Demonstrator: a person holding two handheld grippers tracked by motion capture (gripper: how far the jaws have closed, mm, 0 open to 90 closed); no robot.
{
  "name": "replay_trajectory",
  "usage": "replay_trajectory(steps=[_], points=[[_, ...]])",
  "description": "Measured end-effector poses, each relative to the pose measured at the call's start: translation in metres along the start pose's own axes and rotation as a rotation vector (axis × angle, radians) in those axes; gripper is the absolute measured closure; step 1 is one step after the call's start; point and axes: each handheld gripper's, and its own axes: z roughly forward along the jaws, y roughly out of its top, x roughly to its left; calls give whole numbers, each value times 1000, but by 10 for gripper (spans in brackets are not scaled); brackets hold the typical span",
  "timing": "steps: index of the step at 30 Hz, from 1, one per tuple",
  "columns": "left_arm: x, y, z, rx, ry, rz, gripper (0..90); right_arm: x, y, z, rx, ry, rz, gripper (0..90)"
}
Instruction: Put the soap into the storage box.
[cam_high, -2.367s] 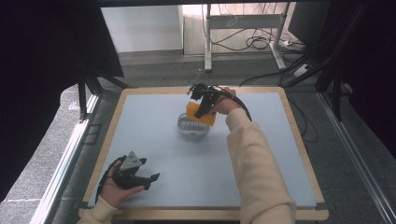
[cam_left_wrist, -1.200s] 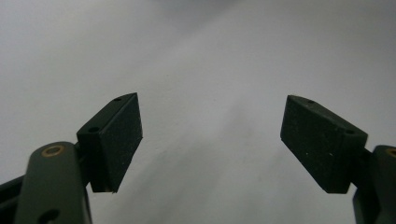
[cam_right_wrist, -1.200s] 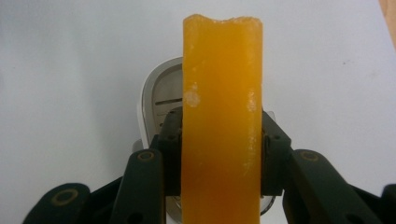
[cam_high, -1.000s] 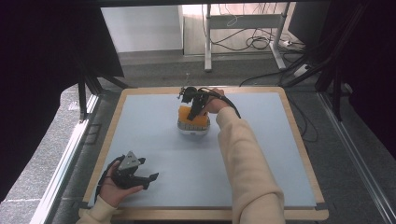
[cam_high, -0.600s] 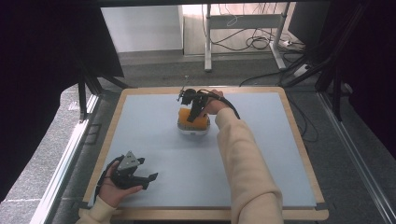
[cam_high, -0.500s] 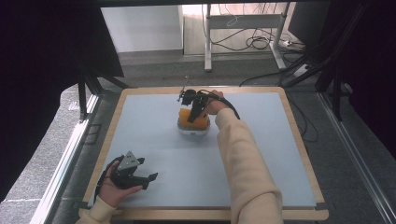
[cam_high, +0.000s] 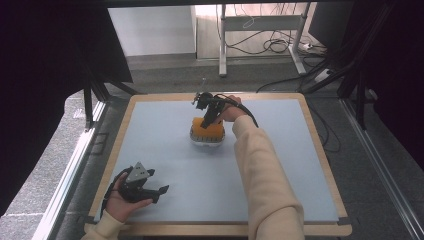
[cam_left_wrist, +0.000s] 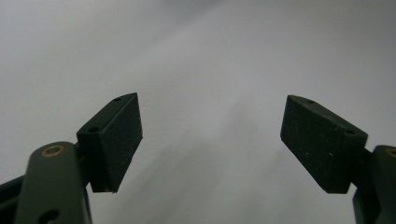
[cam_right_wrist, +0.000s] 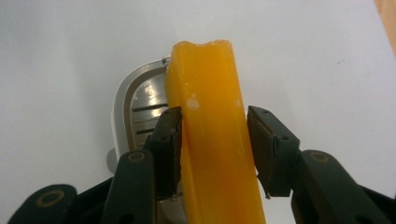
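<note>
An orange soap-like bar (cam_high: 202, 131) rests on edge in a small white dish with a slotted metal insert (cam_high: 208, 141), at the far middle of the table. My right gripper (cam_high: 208, 120) comes down on it from behind. In the right gripper view the bar (cam_right_wrist: 210, 140) stands between both pads of the right gripper (cam_right_wrist: 214, 122), which is shut on it, with the dish (cam_right_wrist: 135, 100) beneath at the left. My left gripper (cam_high: 159, 194) rests at the front left, held in a hand. Its jaws stand wide apart, the left gripper (cam_left_wrist: 210, 135) open over bare mat.
The table is a pale blue-grey mat (cam_high: 290, 170) with a wooden border (cam_high: 327, 165). Dark curtains hang at both sides. A desk frame and cables (cam_high: 270, 42) lie on the floor beyond the far edge. The right sleeve (cam_high: 265, 180) crosses the mat's middle.
The right gripper carried the orange bar a little left and down until it sat in the white dish. The left gripper has stayed in place.
</note>
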Motion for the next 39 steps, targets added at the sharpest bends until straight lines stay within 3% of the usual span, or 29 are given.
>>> replay_trajectory(steps=[7, 16, 23, 33, 39], points=[[0, 0, 0, 4, -4, -3, 204, -1, -2, -3, -13, -34, 47, 476], [0, 0, 0, 7, -2, -2, 203, -3, -4, -6, -25, -82, 72, 396], [1, -1, 0, 7, -1, -2, 203, -2, -5, -6, -31, -87, 87, 376], [1, 0, 1, 13, 1, 5, 203, 0, -15, -13, -87, -108, 150, 309], [1, -1, 2, 15, 2, 2, 203, 9, -26, -22, -132, -130, 185, 281]])
